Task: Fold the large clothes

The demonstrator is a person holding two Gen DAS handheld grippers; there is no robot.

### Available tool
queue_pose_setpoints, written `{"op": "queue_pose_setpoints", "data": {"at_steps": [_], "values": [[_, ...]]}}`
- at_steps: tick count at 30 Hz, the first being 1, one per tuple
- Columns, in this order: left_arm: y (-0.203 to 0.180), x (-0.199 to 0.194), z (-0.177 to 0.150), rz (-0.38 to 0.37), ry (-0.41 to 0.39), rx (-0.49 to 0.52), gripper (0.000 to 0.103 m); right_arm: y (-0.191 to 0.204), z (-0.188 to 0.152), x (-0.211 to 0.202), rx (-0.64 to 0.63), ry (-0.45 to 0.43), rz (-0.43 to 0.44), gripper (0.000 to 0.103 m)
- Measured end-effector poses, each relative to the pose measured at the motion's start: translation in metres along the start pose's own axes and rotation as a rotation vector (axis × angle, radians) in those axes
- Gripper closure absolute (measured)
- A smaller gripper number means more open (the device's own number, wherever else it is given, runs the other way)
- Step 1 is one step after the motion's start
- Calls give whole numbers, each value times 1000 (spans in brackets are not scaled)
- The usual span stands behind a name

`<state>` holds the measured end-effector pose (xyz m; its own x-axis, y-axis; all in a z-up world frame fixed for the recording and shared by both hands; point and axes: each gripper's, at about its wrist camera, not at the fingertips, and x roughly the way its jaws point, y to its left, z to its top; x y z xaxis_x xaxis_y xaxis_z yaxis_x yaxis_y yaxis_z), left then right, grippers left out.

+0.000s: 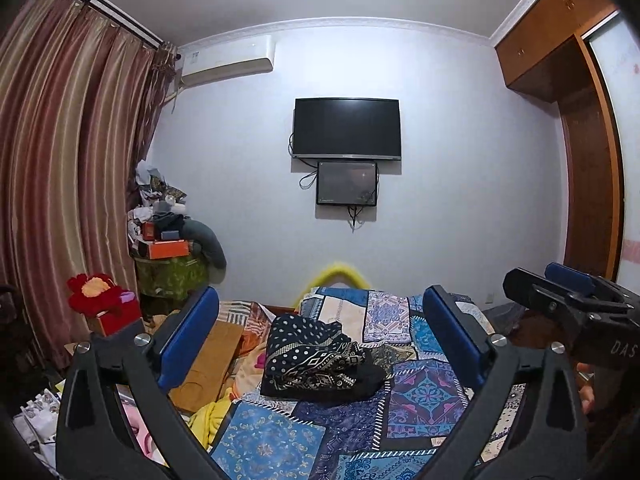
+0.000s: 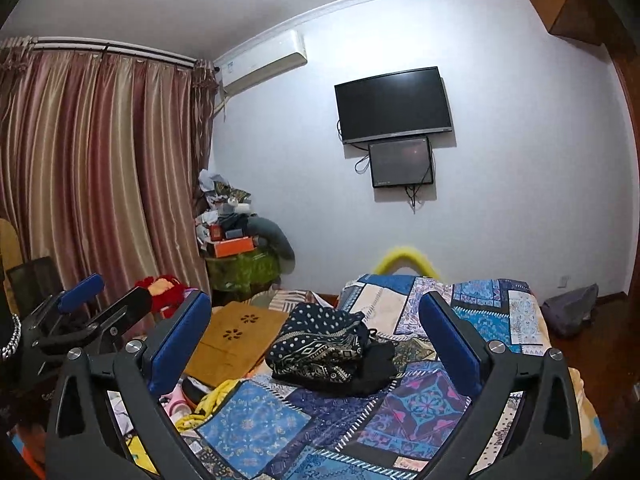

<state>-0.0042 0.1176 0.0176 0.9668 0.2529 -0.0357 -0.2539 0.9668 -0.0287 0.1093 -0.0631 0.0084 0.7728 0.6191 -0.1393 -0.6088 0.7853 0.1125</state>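
Under folded garment [image 1: 320,354], hidden black cloth [image 1: 370,376]

White letters "DAS" on the black body of the right gripper [image 1: 568,300].

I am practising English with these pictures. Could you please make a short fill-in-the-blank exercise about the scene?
1. The dark patterned garment lies folded on the ____.
2. Both the left gripper and the right gripper are ____, holding nothing.
3. The pads on the fingers are ____ in colour.
4. The television hangs on the ____.

Missing words: bed; open; blue; wall
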Motion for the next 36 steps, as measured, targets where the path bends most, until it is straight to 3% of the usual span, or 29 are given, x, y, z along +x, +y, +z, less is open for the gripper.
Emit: {"op": "queue_pose_setpoints", "data": {"at_steps": [36], "values": [[-1, 33, -15, -1, 84, -40, 1, -12, -2, -11, 9, 64, -21, 0]]}}
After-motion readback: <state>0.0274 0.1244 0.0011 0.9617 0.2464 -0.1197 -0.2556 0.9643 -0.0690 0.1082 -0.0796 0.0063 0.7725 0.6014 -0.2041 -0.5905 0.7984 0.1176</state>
